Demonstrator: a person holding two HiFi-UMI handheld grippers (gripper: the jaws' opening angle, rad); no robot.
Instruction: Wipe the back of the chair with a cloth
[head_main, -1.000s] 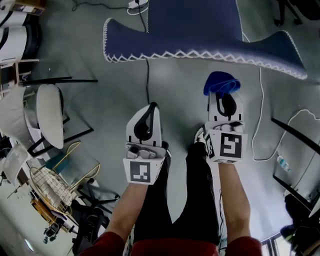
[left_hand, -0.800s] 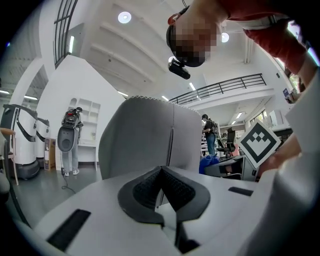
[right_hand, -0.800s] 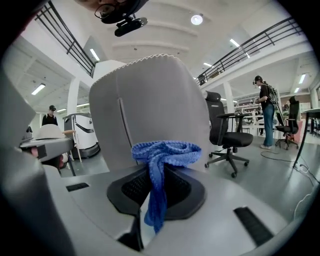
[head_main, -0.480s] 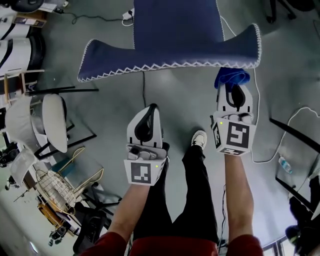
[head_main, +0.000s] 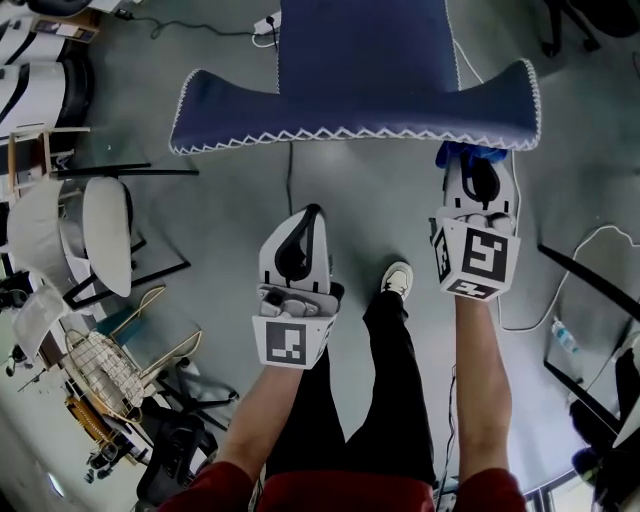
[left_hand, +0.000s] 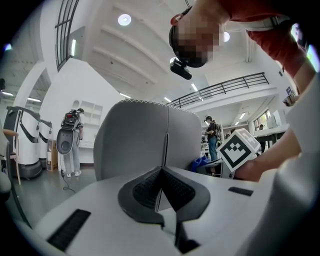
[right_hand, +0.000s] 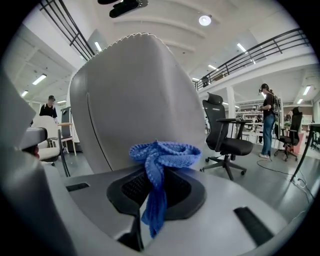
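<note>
While clamped on the cloth (right_hand: 165, 152), right claw (head_main: 478, 178) outstretched at chair back (head_main: 350, 110).

Crumpled blue knitted cloth (right_hand: 160, 155) just beside upright chair back (right_hand: 132, 100).

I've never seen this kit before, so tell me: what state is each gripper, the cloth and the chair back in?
left gripper: shut, empty.
right gripper: shut on the cloth.
cloth: bunched, tail hanging down, close to the chair back; contact unclear.
chair back: upright, apart from the left gripper.
</note>
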